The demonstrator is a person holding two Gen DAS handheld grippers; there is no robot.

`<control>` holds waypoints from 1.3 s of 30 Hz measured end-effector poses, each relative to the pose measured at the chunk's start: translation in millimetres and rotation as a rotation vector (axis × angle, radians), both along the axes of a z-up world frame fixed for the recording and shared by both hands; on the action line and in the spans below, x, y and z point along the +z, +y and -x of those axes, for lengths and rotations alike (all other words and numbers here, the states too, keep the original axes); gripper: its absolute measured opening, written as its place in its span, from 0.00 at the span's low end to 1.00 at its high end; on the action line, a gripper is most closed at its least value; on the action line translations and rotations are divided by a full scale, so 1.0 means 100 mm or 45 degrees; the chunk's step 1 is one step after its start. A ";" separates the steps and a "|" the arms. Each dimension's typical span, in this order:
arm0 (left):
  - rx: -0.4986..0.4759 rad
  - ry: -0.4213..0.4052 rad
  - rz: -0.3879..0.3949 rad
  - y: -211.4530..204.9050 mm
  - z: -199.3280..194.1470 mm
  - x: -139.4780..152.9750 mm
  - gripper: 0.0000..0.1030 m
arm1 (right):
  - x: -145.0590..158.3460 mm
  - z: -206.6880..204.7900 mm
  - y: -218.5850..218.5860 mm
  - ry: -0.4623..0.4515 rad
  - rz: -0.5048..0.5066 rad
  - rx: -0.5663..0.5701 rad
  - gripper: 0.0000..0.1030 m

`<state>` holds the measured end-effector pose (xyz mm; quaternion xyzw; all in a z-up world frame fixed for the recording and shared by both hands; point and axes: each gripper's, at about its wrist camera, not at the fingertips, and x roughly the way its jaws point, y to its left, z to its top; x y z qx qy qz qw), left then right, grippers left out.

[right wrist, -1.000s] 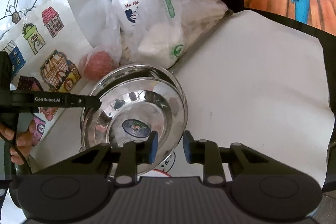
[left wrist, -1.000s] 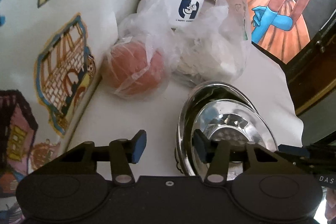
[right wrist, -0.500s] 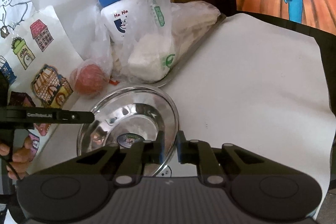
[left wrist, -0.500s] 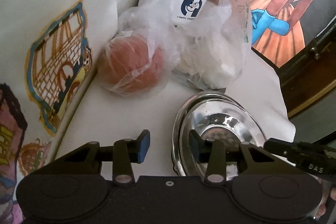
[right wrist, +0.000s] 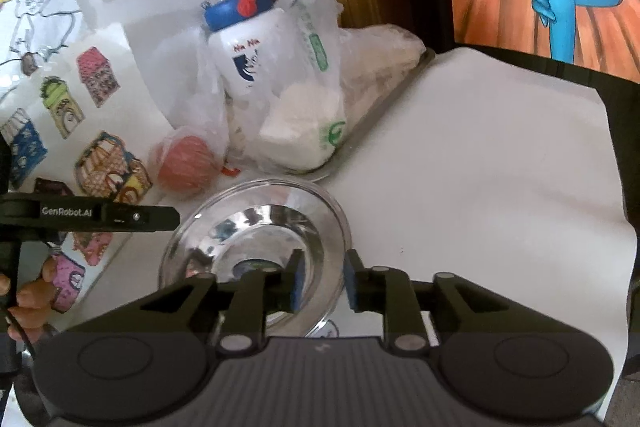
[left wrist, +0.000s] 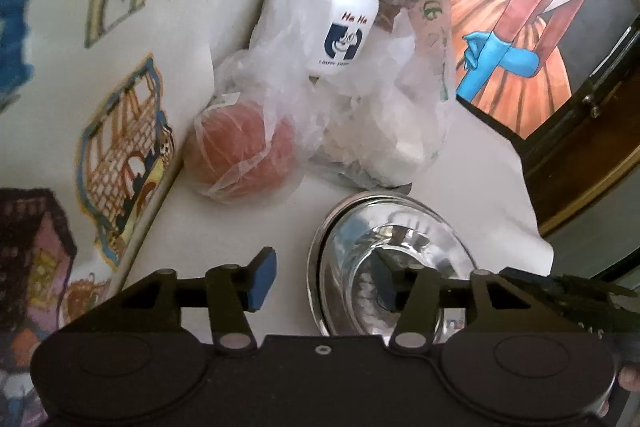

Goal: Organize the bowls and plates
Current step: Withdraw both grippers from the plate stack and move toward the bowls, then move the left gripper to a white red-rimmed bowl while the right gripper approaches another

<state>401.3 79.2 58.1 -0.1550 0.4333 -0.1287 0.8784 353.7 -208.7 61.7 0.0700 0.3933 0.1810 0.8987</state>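
Left gripper [left wrist: 324,279]: jaws opening, straddling the steel bowl's [left wrist: 390,247] left rim, pads clear.
Right gripper [right wrist: 322,281]: jaws opening astride the bowl's right rim, released.

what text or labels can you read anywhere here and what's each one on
"Ha Ha": red letters on the white bottle, above its blue cartoon logo.
"HAPPY EVE...": small line under that logo, the rest unreadable.
"GenRobot.AI": white print on the left gripper arm, seen from the right wrist view.
Green print on the plastic bag: too blurred to read.
Sticker inside the steel bowl: unreadable.
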 end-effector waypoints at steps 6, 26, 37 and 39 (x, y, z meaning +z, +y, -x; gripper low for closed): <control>0.013 -0.072 -0.005 -0.04 0.24 0.18 0.63 | 0.19 0.25 -0.03 -0.059 -0.040 -0.014 0.45; 0.033 -0.357 -0.113 -0.28 1.36 0.73 0.87 | 0.61 1.20 -0.20 -0.239 -0.147 -0.030 0.85; 0.113 -0.437 -0.130 0.01 2.07 0.82 0.97 | 0.60 1.67 -0.09 -0.239 -0.171 0.102 0.96; 0.143 -0.448 -0.138 0.08 2.22 0.81 0.97 | 0.59 1.73 -0.05 -0.241 -0.172 0.133 0.96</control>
